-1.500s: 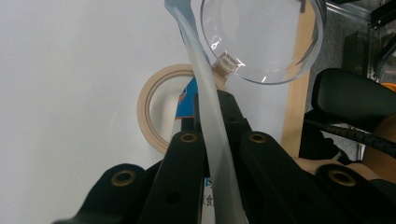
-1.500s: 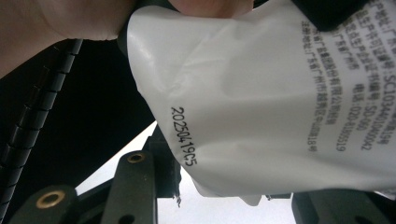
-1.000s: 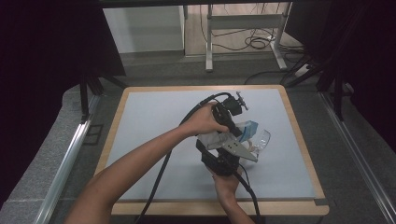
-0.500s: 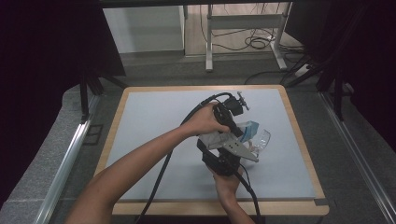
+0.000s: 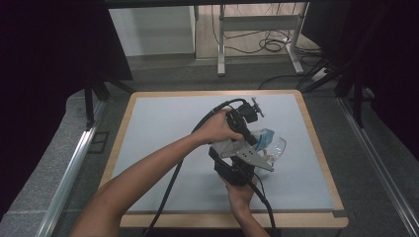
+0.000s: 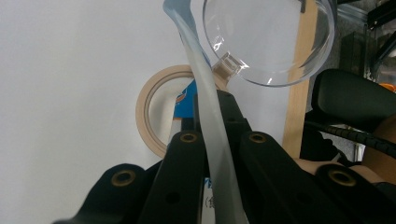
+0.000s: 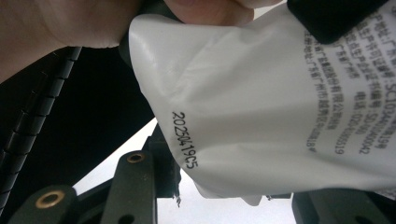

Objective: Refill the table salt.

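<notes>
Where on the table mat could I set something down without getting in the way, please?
The mat is bare along its left half up to the wooden frame, and along the far edge. It is crowded right of centre: both grippers, the white packet, the clear bowl and the tape roll.

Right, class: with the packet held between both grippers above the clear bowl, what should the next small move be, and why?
Probably ease the two grippers apart to tear the packet open. The left gripper is pinched shut on its thin edge, the right gripper appears to hold its body, and the clear bowl sits just beyond, ready to catch the contents.
</notes>
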Demonstrator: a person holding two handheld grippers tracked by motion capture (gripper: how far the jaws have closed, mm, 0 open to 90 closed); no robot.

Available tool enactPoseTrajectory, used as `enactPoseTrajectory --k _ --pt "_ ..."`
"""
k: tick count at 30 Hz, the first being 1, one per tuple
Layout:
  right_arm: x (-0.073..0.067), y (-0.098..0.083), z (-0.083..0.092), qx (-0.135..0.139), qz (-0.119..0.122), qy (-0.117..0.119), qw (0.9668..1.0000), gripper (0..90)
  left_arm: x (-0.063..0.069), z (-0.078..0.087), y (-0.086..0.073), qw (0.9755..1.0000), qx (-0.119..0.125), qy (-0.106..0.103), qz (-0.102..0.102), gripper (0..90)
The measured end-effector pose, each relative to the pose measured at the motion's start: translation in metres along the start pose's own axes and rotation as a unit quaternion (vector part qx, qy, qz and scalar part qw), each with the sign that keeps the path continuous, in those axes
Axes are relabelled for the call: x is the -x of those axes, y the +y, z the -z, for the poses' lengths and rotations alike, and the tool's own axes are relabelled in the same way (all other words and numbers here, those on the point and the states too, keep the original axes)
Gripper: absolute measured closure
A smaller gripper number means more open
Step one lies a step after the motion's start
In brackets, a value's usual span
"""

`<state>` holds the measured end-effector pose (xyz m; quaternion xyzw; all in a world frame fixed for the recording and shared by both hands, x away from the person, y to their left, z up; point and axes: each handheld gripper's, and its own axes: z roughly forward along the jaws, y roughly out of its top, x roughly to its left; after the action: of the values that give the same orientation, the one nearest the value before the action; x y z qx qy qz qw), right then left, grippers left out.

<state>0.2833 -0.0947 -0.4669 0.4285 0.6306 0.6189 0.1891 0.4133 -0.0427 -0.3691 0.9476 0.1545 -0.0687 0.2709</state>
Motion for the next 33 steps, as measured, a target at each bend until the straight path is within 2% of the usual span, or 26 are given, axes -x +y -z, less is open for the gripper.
enactPoseTrajectory --k 33 --pt "0.0005 0.0002 -0.0013 0.001 0.003 0.003 1.0000 56.8 -0.0015 -0.0007 -0.0015 1.0000 -0.002 0.000 0.000 89.9"
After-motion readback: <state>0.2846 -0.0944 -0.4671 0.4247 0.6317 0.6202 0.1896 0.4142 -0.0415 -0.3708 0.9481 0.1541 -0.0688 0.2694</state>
